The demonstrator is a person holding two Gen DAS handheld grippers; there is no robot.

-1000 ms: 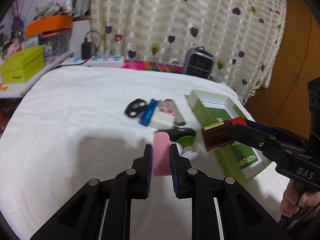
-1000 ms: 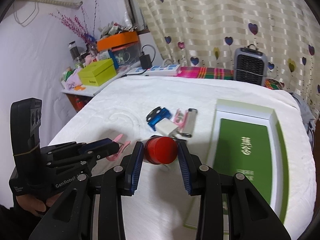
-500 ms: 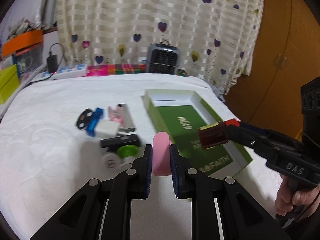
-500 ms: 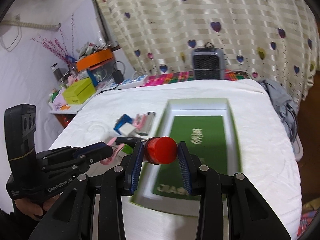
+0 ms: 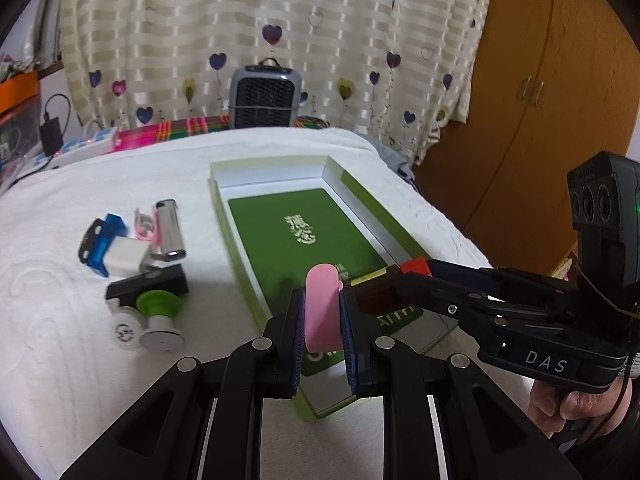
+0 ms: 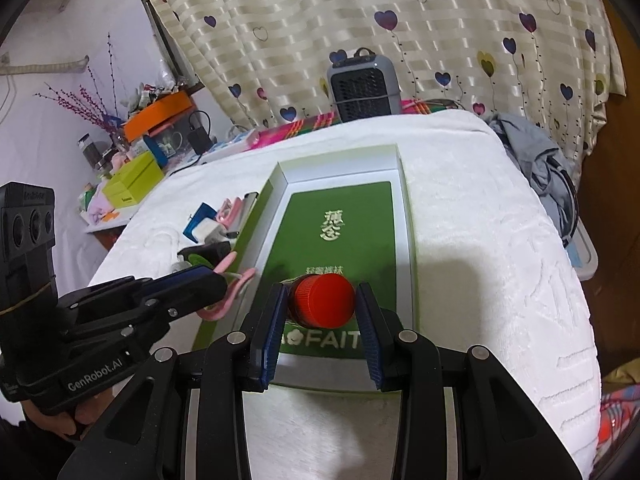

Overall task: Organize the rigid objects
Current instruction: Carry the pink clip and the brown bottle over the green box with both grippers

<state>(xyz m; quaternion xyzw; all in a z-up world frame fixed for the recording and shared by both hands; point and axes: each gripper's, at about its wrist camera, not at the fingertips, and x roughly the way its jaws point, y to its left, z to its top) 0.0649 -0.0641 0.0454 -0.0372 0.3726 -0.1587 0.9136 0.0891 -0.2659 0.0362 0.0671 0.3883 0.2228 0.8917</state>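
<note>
Green box (image 6: 403,184) reads "FAIT" at its near end, gold characters mid-floor. Grippers marked "DAS" and "GenRobot.AI". Left gripper (image 5: 322,322) clamped on a pink clip (image 5: 321,307), held at the box's near-left wall. Right gripper (image 6: 322,322) clamped on a red-capped bottle (image 6: 322,305), low over the box's near end. Small items (image 5: 136,248) cluster left of the box on the white bed cover (image 6: 480,216); right side bare.
</note>
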